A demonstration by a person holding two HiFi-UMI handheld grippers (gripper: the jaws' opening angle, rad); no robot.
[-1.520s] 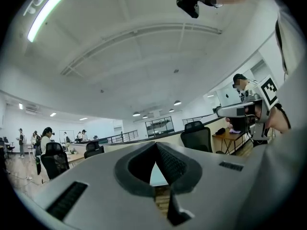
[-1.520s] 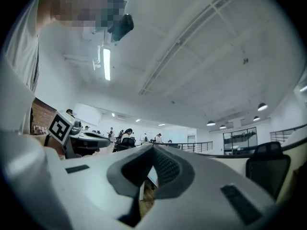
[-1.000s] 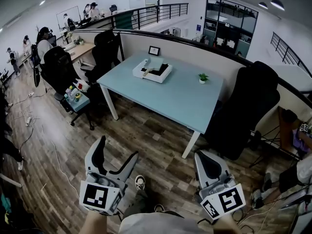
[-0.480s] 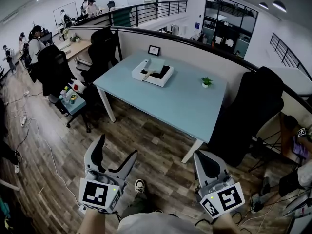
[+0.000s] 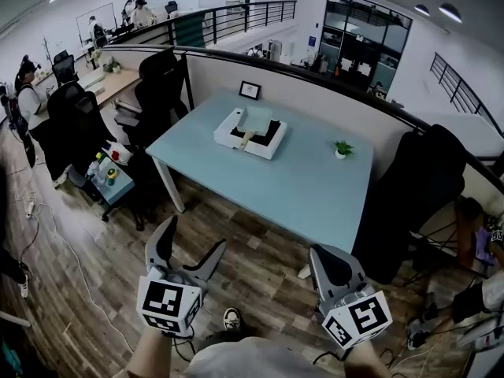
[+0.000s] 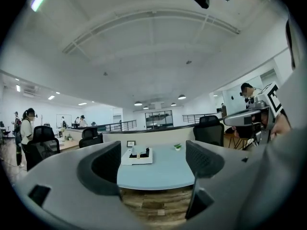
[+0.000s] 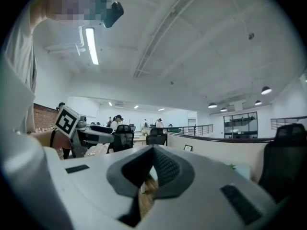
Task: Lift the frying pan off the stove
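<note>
Head view puts the pale frying pan (image 5: pixel 256 120) on the white toy stove (image 5: pixel 266 150) at 12 o'clock, on the light-blue desk (image 5: pixel 315 187). It is well apart from both grippers. The left gripper (image 5: pixel 189 239) has its jaws released and the right gripper (image 5: pixel 329 260) has them clenched on nothing. Both are held low, likely because no reach has begun.

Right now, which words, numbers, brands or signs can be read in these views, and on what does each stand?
None can be read.
Marker cubes on the left gripper and right gripper: black-and-white square patterns, no letters.
Small frame at the far edge of the table: too small to read.
</note>
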